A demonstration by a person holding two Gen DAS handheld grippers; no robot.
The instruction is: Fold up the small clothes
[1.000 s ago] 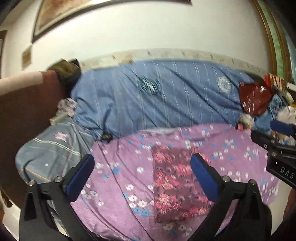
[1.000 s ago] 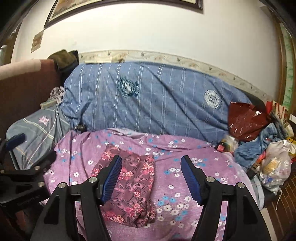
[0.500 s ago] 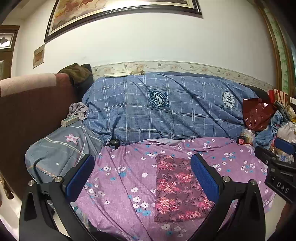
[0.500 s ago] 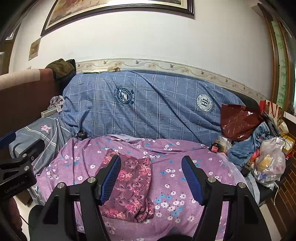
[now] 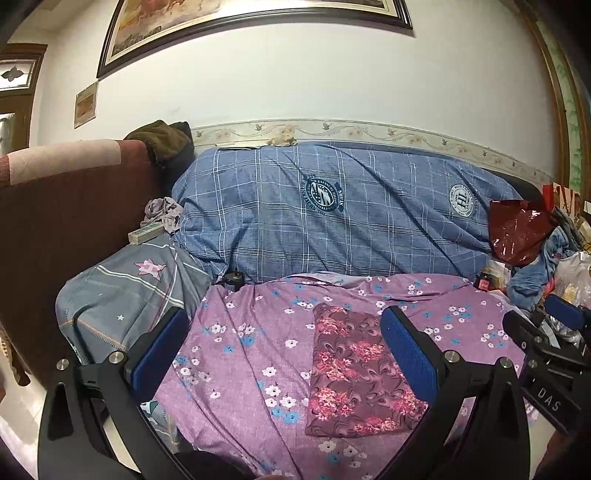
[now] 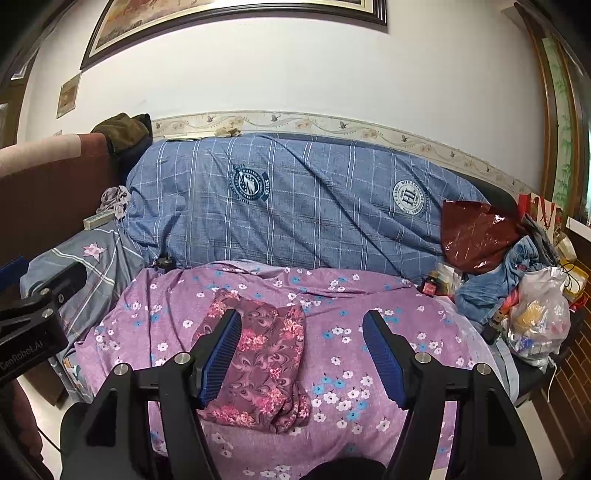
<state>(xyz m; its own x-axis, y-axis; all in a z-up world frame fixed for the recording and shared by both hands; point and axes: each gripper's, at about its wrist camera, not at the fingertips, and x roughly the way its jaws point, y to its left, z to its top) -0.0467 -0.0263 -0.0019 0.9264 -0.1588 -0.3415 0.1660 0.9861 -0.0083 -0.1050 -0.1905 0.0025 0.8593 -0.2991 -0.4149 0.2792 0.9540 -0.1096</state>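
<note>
Lying flat on the purple flowered sheet (image 5: 251,354), one folded maroon floral cloth (image 5: 354,373), roughly in the sheet's middle and nothing pressing on it. Hovering above the sheet's near edge, left gripper (image 5: 284,354) standing spread wide, nothing between the pads, the cloth showing just inside its right finger. Hanging beside it, right gripper (image 6: 301,358), likewise spread and gripping nothing, its left finger crossing in front of the cloth's left edge in its own camera. Sitting off the sheet's right end, one clear plastic bag (image 6: 539,317) bulging with packets too small to make out. Leaning behind that, one shiny dark red bag (image 6: 472,236), contents hidden. Slumping between the two bags, a heap of blue denim clothes (image 6: 487,284). Running along the back of the sheet, one long blue checked bolster (image 5: 332,218) carrying two round crests. Resting at the sheet's left end, one grey pillow (image 5: 125,291) with a pink star. Hanging on the wall above, one big framed picture (image 5: 258,22).
</note>
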